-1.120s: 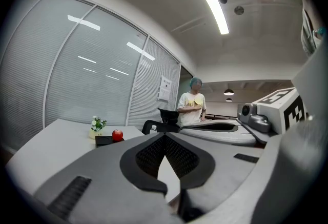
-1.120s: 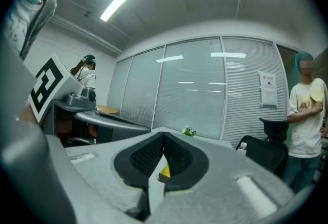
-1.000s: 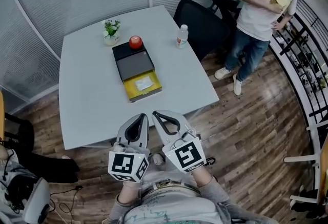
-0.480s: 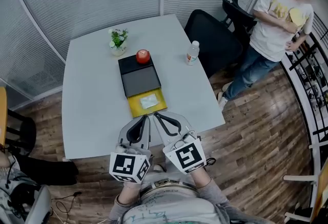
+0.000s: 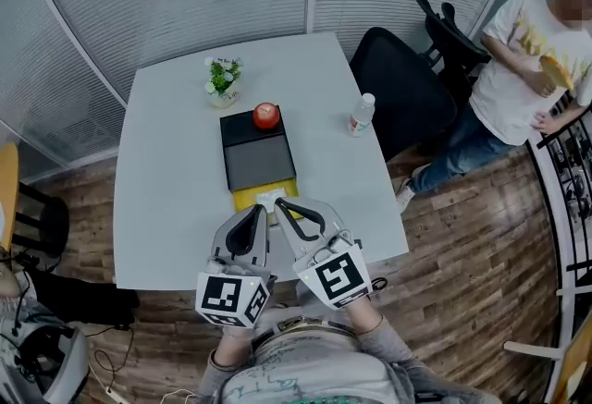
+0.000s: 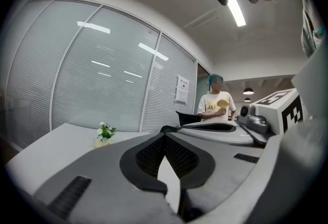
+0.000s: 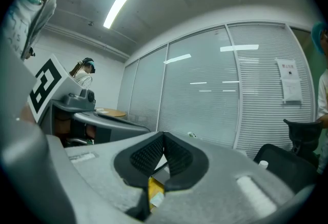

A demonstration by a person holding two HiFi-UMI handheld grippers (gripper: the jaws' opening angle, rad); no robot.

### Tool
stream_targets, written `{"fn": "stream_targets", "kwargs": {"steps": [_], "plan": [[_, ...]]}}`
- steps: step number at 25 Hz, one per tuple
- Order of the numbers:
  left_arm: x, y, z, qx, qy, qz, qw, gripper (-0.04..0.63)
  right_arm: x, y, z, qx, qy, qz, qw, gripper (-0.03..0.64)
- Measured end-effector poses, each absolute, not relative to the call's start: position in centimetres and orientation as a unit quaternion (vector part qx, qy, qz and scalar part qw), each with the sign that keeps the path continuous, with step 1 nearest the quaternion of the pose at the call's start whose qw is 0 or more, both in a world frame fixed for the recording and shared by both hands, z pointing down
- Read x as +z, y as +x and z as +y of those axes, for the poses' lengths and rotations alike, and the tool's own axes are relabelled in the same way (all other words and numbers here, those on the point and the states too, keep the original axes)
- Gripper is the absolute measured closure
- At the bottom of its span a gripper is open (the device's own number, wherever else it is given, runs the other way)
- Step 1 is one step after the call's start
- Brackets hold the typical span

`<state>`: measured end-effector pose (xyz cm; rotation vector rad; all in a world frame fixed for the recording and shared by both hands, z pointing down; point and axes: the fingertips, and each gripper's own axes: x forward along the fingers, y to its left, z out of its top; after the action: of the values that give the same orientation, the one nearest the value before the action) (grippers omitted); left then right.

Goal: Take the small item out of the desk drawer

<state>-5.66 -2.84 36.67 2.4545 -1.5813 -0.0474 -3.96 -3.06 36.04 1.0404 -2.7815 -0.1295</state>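
Head view
- Pose: both grippers are held low and close to the person's body, side by side. The left gripper [image 5: 258, 211] and right gripper [image 5: 281, 205] point forward over the near edge of the white table [image 5: 157, 208], with their marker cubes nearest the person.
- Task's thing: the small white item [image 5: 265, 200] lies in the open yellow drawer [image 5: 248, 199], just at the right gripper's tips and partly covered by them.
- Ahead of the jaws: the black drawer unit [image 5: 257, 157] stands beyond the drawer, with the apple [image 5: 266, 115] on its far end.
- Around: the potted plant [image 5: 223, 81] is farther ahead and to the left. The bottle [image 5: 362, 114] is ahead and to the right, with the black chair [image 5: 402, 88] beyond it.
- Count: two grippers, one apple, one plant, one bottle, and one standing person [image 5: 518, 69] far to the right.

Left gripper view
- Jaws: the tips are pressed together and nothing is held. Bare table shows through the gap behind the tips.
- Beyond: the plant [image 6: 105, 132] is ahead and to the left, and the person [image 6: 216, 102] is ahead and to the right.

Right gripper view
- Jaws: clenched tip to tip on nothing.
- Task's thing: the yellow drawer [image 7: 151, 185] and the pale item [image 7: 158, 199] show through the gap below the tips, untouched.
- Beyond: the bottle's cap [image 7: 263, 164] and the chair [image 7: 302, 130] are to the right.
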Motion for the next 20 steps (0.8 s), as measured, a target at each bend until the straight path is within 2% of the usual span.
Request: {"fn": "stream_targets", "kwargs": {"steps": [20], "plan": [[37.9,-5.2,-7.7,-0.019,0.803,-0.586,0.109,0.598,37.4,-3.7,-8.1,-0.05,0.28,-0.955,0.088,0.614]]}}
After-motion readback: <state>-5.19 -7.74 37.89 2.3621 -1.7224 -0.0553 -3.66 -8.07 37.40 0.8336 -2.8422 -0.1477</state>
